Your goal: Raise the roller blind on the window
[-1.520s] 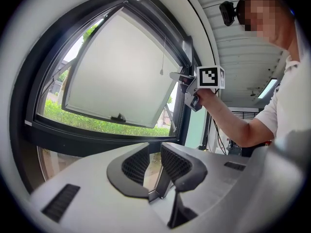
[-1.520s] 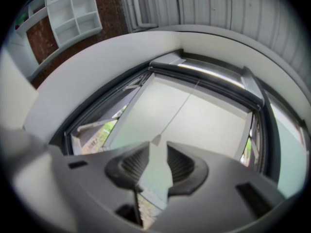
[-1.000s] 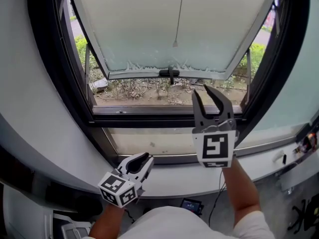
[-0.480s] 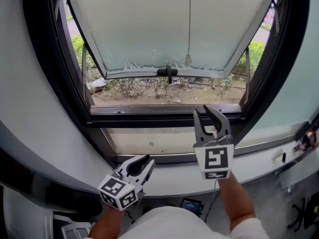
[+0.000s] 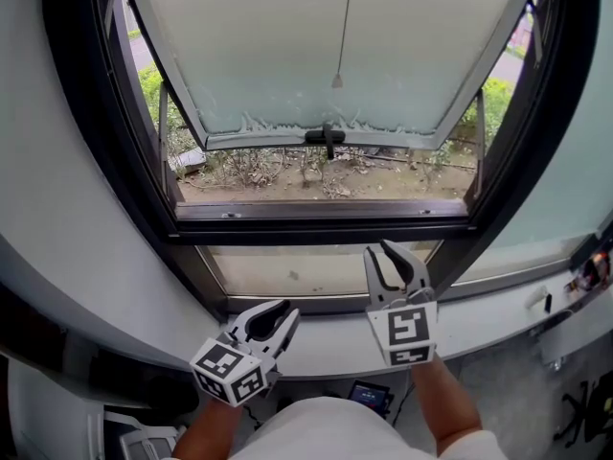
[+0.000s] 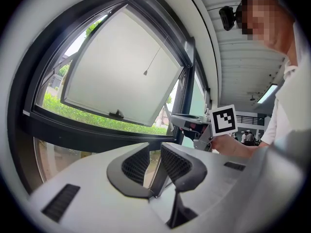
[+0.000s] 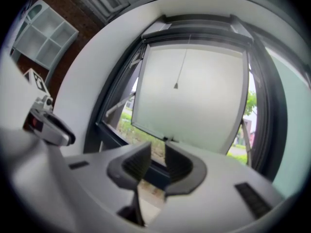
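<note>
Your right gripper (image 5: 384, 257) sits at 5 o'clock by the sill (image 5: 326, 341). Its jaws have just been closing partway, with nothing between them. Your left gripper (image 5: 288, 310), at 7 o'clock, is parted and empty too. The blind's pull cord (image 5: 337, 81) hangs free at 12 o'clock. You seem to be between pulls. The next move calls for reaching up and clamping that cord.

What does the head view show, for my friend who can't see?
The left gripper and right gripper point at an open window above a sill. A pull cord hangs before its pane. Both grippers are open, empty; the right one's jaws have just been closing.
</note>
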Motion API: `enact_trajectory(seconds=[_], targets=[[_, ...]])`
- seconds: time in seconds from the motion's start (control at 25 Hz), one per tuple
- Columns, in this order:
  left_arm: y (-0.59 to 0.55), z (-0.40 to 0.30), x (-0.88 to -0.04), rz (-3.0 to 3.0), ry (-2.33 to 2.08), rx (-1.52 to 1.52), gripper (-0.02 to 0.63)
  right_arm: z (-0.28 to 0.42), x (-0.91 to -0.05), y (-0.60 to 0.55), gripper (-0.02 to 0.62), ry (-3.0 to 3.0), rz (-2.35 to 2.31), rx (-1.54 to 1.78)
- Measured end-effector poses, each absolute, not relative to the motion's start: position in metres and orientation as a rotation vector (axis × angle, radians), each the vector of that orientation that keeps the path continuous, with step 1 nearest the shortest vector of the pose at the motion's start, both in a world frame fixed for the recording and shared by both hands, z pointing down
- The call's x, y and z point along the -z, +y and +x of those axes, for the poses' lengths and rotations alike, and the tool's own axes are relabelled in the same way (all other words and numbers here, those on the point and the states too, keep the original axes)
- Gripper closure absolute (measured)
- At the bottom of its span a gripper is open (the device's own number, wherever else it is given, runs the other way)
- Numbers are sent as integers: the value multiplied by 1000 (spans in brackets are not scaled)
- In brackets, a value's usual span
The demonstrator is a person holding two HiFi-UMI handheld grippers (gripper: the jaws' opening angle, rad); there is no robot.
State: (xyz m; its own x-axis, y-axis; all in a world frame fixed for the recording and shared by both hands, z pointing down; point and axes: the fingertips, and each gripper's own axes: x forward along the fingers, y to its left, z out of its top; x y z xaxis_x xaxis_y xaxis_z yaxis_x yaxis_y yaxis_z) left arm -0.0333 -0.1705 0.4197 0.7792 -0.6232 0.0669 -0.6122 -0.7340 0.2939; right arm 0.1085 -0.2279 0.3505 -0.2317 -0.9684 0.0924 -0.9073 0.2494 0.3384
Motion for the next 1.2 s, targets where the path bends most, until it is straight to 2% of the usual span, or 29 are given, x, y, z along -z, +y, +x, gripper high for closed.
enact_trajectory(seconds=[1.2], targets=[[-175,-56,-442,2606,-962,14,514,113,-433,-194,506,-2235,1698,-31]])
